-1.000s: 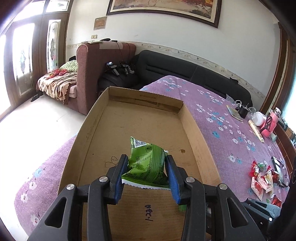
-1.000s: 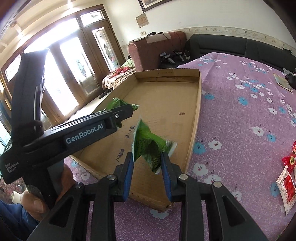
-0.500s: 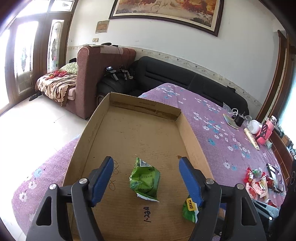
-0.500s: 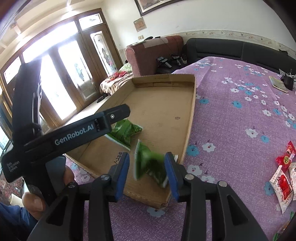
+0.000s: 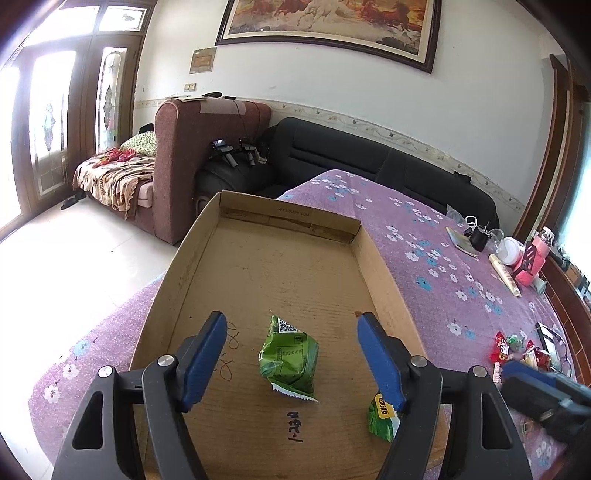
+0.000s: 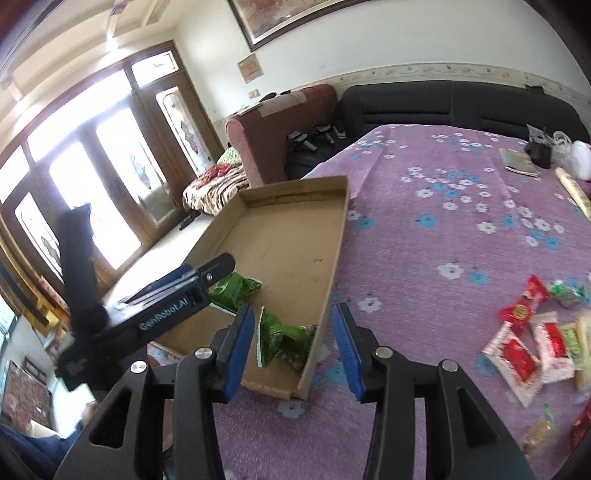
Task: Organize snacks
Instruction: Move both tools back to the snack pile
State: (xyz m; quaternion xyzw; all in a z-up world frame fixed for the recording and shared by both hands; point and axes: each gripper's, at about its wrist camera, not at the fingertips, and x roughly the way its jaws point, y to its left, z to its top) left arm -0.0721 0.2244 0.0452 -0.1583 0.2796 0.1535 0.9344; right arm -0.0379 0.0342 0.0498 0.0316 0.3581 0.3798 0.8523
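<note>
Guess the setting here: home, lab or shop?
Most likely a home living room: a dark sofa and a maroon armchair along the wall, a framed painting above, and a table under a purple flowered cloth.

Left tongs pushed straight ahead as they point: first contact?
Most likely the green snack packet lying on the cardboard tray floor, centred between the open left tongs; depth is uncertain.

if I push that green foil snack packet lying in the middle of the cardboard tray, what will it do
The crinkled green foil snack packet is puffy, so probably light and soft. On the flat brown cardboard tray it would likely slide, not roll. Its film looks glossy, maybe slippery.
</note>
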